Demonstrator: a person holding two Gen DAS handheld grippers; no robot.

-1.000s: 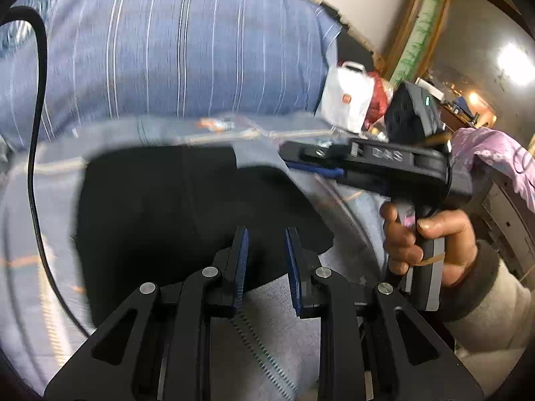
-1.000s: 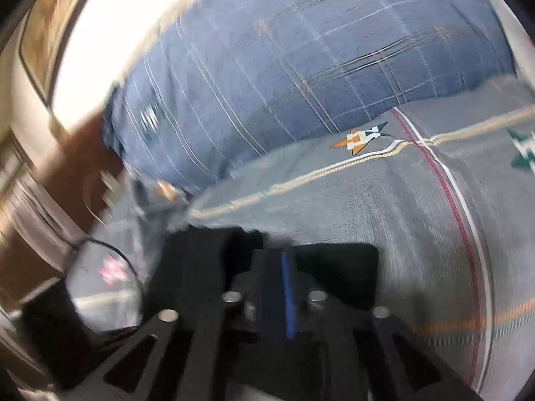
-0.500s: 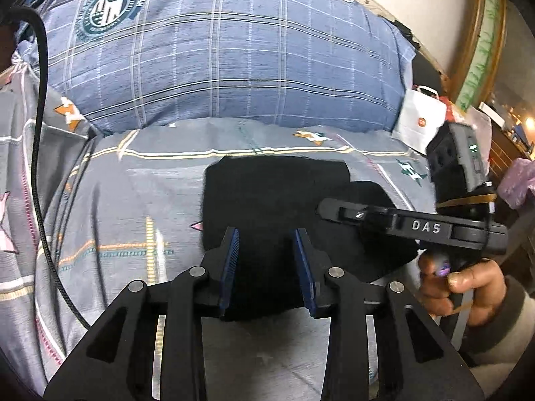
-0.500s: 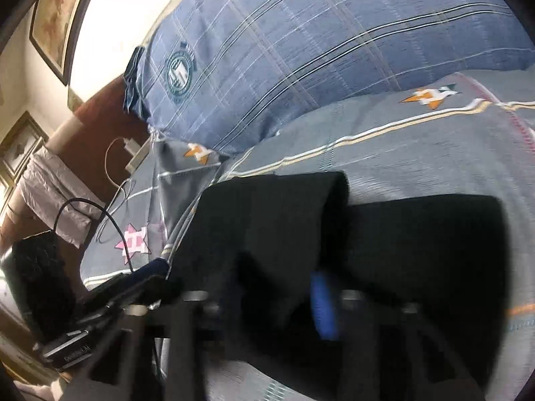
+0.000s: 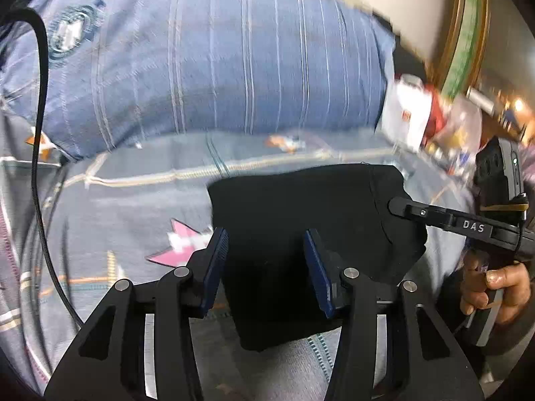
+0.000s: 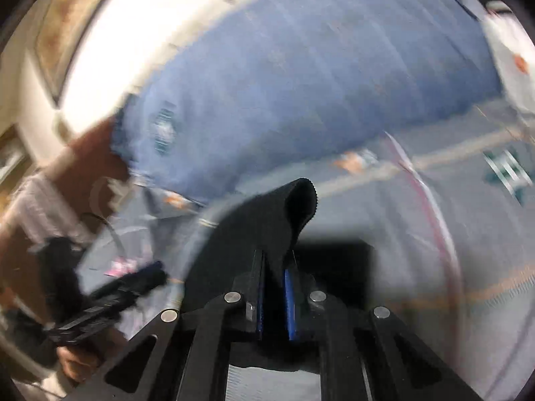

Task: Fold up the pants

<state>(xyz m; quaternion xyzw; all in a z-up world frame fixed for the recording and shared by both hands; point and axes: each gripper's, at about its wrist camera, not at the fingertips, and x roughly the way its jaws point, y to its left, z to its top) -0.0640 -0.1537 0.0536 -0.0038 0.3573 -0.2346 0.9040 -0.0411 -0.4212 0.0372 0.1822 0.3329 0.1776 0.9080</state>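
Clamped on a raised edge of the black fabric pants (image 6: 264, 234), the right gripper (image 6: 274, 297) has its blue-padded jaws nearly together with the cloth pinched between them, a curled hem standing up just beyond the fingertips. Those pants lie as a compact, already doubled dark rectangle on the grey patterned bedsheet (image 5: 127, 207), just in front of the large blue plaid pillow (image 5: 217, 60). Over the near edge of the pants, the left gripper (image 5: 265, 267) hovers with its jaws spread wide and nothing between them; whether its tips touch the cloth cannot be told. Judging by the small bundle, the folding looks well advanced, and the step in hand seems to be carrying the lifted edge across for another fold. Next, the right gripper likely needs to lay that edge flat on the bundle and release, while the left gripper steadies or smooths the near side.
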